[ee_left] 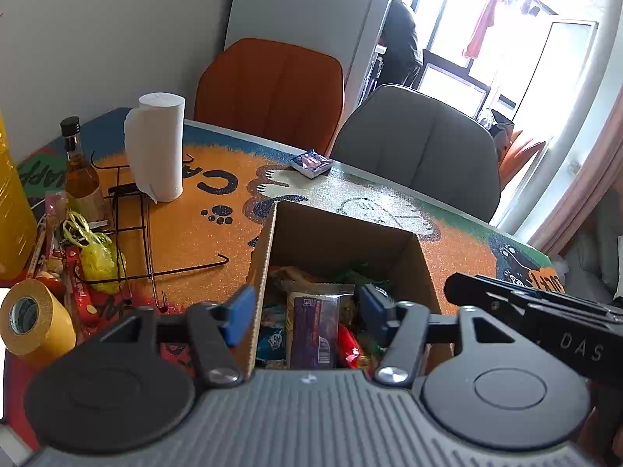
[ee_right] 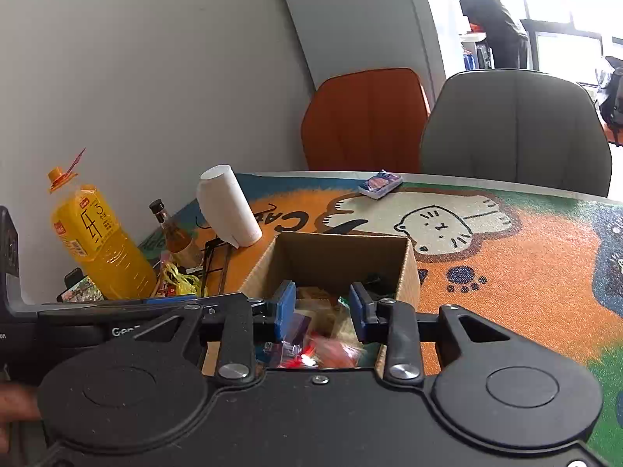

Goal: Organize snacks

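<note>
Grey wall (ee_right: 136, 58), orange chair (ee_left: 272, 89), grey chair (ee_left: 420, 144), bright window (ee_left: 506, 39)

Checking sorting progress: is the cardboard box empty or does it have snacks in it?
Partly filled. The open-topped box holds several wrapped snacks piled on its bottom, below the rim.

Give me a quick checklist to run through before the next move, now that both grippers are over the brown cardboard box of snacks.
1. Left gripper empty: ok, blue pads apart, nothing between them.
2. Right gripper empty: ok, jaws apart; the blurred wrappers lie below in the box.
3. Brown cardboard box upright and open: ok.
4. Snacks inside the box: ok, purple packet and red wrapper lie within its walls.
5. Snacks left outside: not ok, a small blue and white packet lies at the table's far edge.
6. Room left in the box: cannot tell.
</note>
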Available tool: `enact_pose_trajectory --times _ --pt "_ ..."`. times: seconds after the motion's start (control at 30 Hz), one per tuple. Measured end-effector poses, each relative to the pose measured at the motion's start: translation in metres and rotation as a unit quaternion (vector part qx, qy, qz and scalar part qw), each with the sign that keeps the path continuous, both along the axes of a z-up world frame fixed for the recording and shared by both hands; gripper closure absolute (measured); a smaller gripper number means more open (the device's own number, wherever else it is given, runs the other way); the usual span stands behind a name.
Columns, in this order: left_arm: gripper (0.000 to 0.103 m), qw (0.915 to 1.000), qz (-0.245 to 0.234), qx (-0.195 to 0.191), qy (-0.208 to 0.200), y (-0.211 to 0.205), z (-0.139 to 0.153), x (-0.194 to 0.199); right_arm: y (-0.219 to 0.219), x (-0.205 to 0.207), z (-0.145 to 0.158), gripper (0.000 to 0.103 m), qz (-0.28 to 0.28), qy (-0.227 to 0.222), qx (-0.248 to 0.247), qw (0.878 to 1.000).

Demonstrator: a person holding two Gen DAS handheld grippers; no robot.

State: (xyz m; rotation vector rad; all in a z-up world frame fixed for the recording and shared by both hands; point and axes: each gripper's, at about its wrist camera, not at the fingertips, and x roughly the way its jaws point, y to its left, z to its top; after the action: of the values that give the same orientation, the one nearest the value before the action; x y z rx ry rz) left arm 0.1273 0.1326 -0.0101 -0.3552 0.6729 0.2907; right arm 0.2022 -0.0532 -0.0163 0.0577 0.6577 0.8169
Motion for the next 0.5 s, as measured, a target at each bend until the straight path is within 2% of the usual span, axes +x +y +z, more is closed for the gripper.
enact_pose_trajectory --times 0.03,0.13,0.27,0.37,0.5 --pt "0.033 1.0 0.0 0.001 -0.001 -0.002 0.0 -0.001 -0.002 -0.001 0.0 0.07 -0.003 -0.001 -0.001 1.0" --pt "0.026 1.0 -0.003 0.001 -0.002 -0.006 0.0 -0.002 -0.01 -0.004 0.001 0.07 -0.011 -0.003 -0.001 1.0" --pt "0.023 0.9999 -0.015 0.001 -0.006 -0.014 0.0 -0.005 -0.024 -0.007 0.001 0.068 -0.024 -0.003 -0.002 1.0" --pt "0.019 0.9997 -0.024 0.005 -0.005 -0.023 -0.001 -0.007 -0.034 -0.009 0.0 0.062 -0.034 -0.003 -0.006 0.999" --pt "0.017 0.9996 -0.026 0.008 -0.003 -0.032 0.0 -0.009 -0.048 -0.014 -0.001 0.061 -0.048 -0.004 -0.005 0.999"
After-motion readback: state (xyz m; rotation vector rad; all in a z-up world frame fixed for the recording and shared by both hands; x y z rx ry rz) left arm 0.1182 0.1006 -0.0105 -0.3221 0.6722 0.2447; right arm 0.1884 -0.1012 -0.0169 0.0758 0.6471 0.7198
